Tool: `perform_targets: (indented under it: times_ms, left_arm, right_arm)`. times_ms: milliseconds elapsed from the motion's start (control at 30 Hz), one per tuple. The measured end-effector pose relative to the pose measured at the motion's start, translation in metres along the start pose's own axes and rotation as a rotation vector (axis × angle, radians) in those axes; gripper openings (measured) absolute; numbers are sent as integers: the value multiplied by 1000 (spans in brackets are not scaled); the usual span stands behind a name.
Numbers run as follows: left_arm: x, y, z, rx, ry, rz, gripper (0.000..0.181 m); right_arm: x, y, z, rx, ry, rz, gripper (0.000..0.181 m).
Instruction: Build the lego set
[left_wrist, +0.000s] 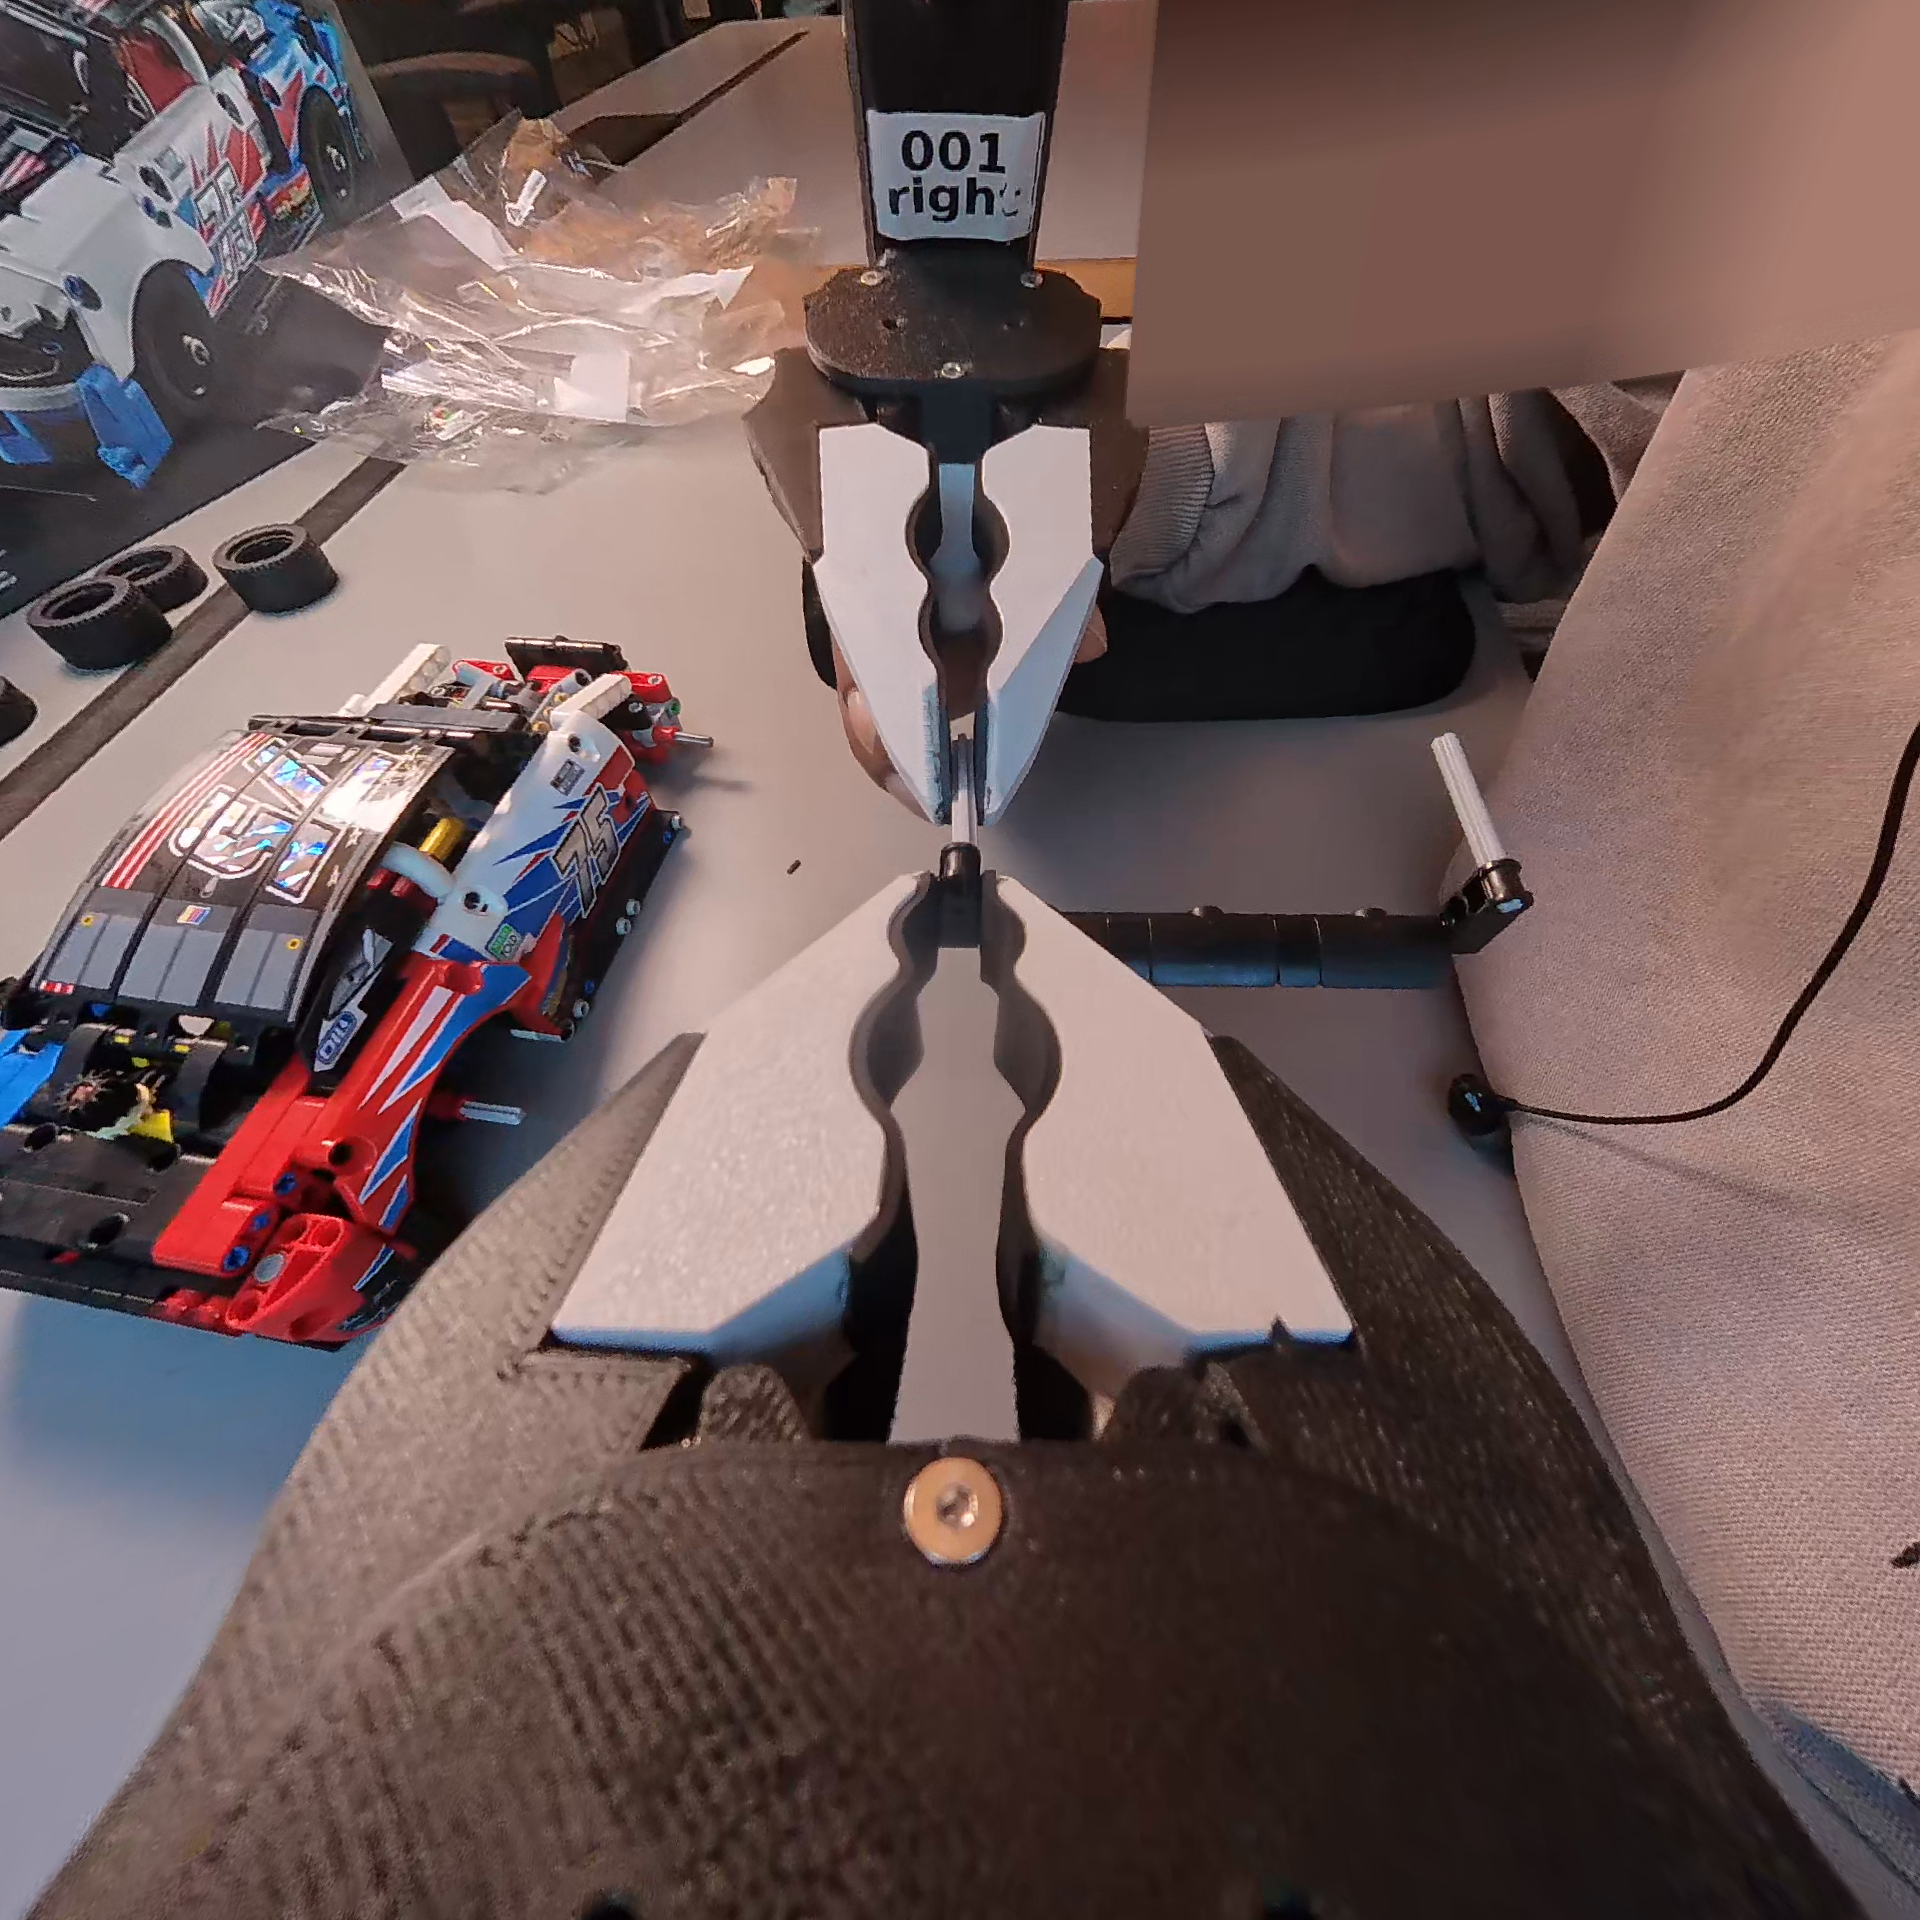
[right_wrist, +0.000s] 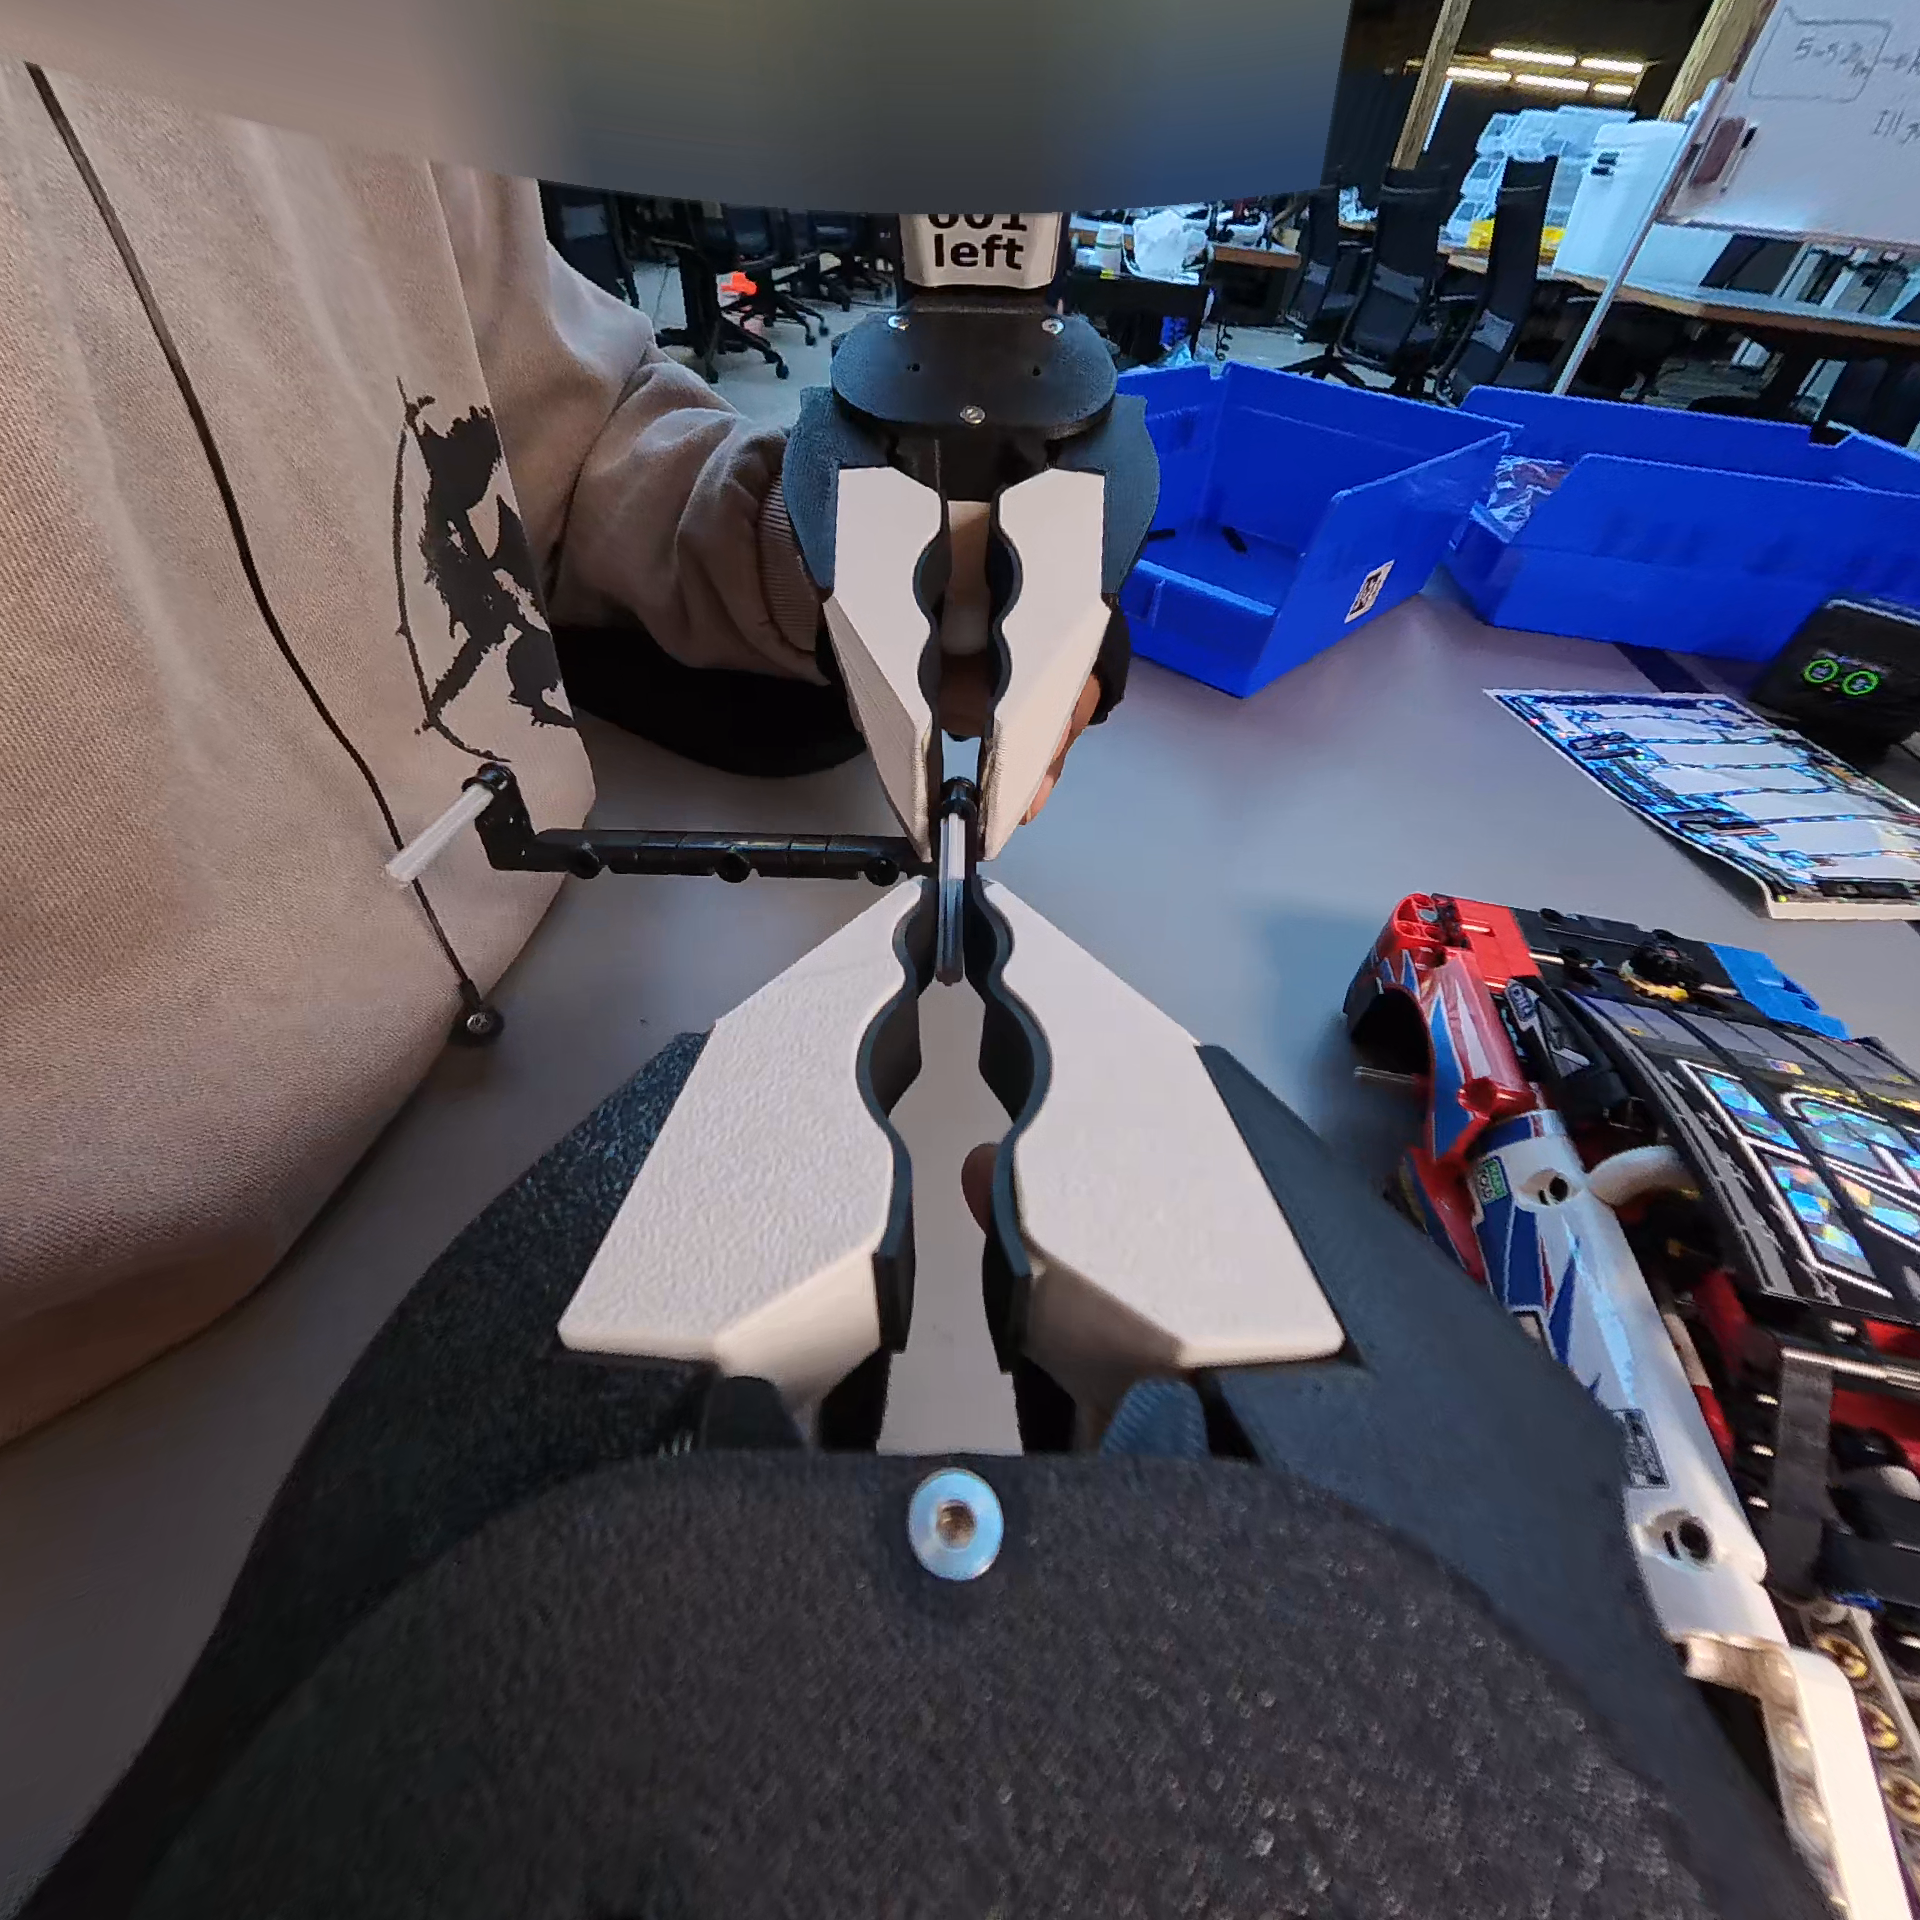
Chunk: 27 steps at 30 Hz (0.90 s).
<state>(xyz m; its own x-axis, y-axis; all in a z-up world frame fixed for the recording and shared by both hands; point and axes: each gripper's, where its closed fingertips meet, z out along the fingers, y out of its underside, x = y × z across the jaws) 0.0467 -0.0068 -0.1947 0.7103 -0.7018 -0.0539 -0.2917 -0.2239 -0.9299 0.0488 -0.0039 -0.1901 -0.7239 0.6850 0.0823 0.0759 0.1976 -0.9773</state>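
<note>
My left gripper is shut on the black connector at the end of a long black beam assembly, which reaches sideways to a white axle at its far end. My right gripper faces it tip to tip and is shut on a short pale axle that meets the connector. The right wrist view shows the same: the right gripper, the pale axle, the left gripper and the beam. The part-built red, white and blue car lies on the table beside them, also in the right wrist view.
Loose black tyres, clear plastic bags and the set's box lie behind the car. Blue bins, an instruction booklet and a small black device are on the other side. A person's beige sweater is close by. Both grippers' tips are close together, under 4 cm apart.
</note>
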Motion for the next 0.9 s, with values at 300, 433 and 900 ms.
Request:
perform_targets:
  times_ms: [300, 433, 900]
  left_arm:
    - [2, 7, 4, -36, 18, -22, 6]
    - [2, 9, 6, -53, 14, -29, 6]
    - [6, 17, 9, -90, 27, -28, 5]
  right_arm:
    - [-1, 5, 3, -50, 20, -39, 2]
    - [-1, 7, 4, -59, 21, -37, 3]
    - [-5, 15, 6, -91, -12, 12, 2]
